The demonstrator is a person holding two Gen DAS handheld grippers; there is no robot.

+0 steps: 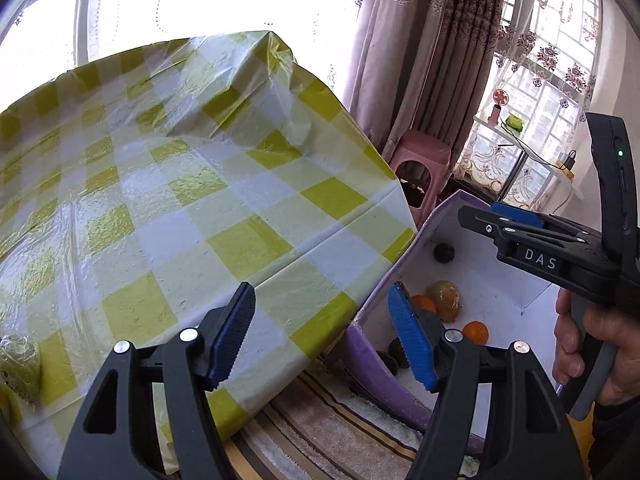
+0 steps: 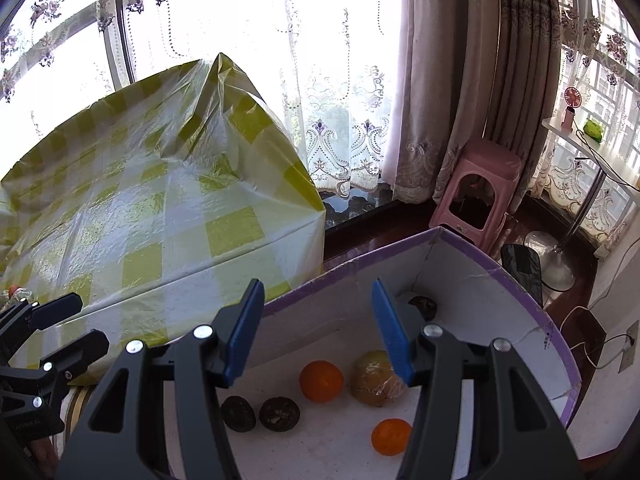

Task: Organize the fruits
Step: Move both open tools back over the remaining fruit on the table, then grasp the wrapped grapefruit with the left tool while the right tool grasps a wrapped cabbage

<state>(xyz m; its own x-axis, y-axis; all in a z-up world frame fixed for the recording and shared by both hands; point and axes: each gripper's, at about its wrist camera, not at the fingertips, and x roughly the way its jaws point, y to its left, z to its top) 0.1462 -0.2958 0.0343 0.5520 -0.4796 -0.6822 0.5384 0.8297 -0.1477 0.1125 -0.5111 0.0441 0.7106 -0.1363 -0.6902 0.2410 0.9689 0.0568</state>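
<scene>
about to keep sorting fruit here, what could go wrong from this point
1. The purple box sits off the table edge on striped fabric; a knock from either tool could shift it.
2. The oranges and dark fruits lie loose inside and may roll when another is dropped in.
3. The wrapped fruit by the table's near edge could slide off.

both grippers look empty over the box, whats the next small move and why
Probably swing the left gripper back toward the wrapped fruit at the near left edge of the checked table. Both grippers hold nothing, the right gripper hovers over the purple box, and that fruit looks like the only one outside it.
</scene>
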